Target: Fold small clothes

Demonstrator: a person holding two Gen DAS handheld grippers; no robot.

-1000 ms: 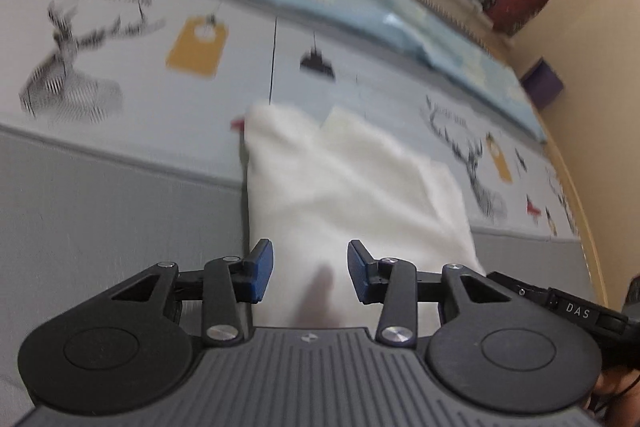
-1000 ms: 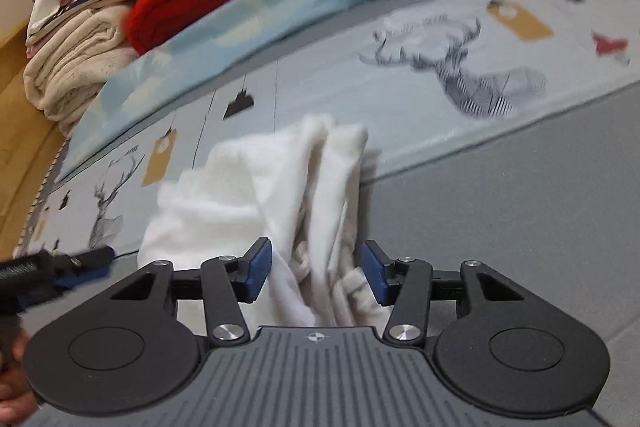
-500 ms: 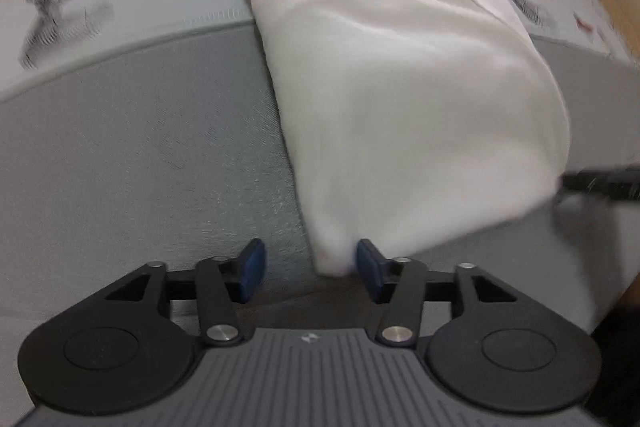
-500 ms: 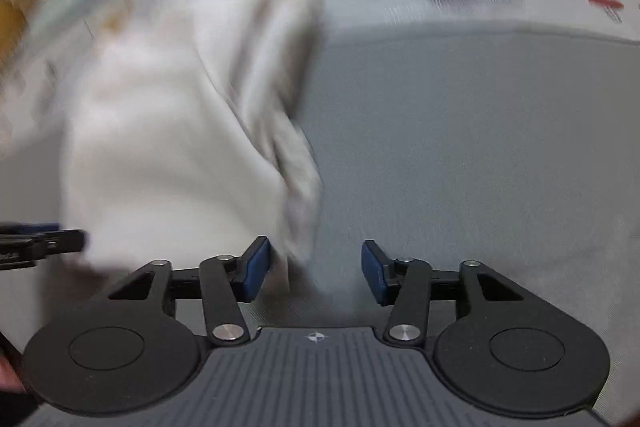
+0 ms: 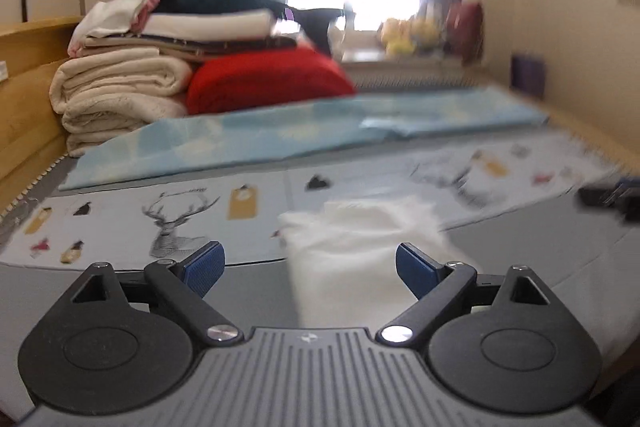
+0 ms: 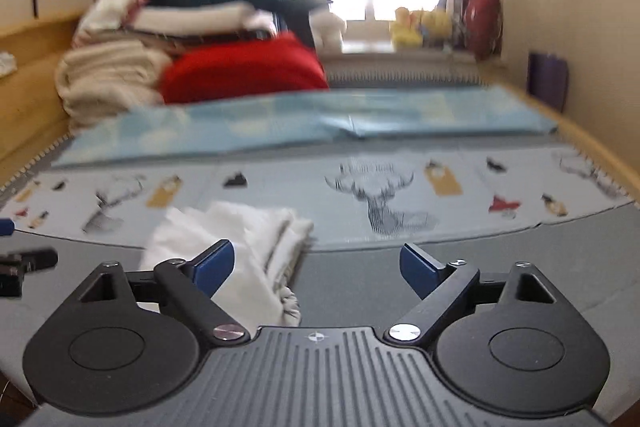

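A folded white garment (image 5: 352,259) lies flat on the grey bed cover, its far end on the deer-print sheet. It also shows in the right wrist view (image 6: 240,251), with layered folded edges on its right side. My left gripper (image 5: 310,267) is open and empty, held just before the garment's near edge. My right gripper (image 6: 318,265) is open and empty, to the right of the garment, its left finger over the cloth's near part. The right gripper's tip (image 5: 608,197) shows at the right of the left wrist view, and the left gripper's tip (image 6: 24,263) at the left of the right wrist view.
A stack of folded blankets and clothes (image 5: 160,55) with a red blanket (image 5: 268,79) stands at the back left. A light blue sheet (image 5: 304,135) lies across the bed beyond the deer-print sheet (image 6: 400,195). Wooden bed rails run along both sides.
Both grippers opened wide and let go of the garment, then pulled back and levelled out, so the room is in view. The garment now lies folded on the bed.
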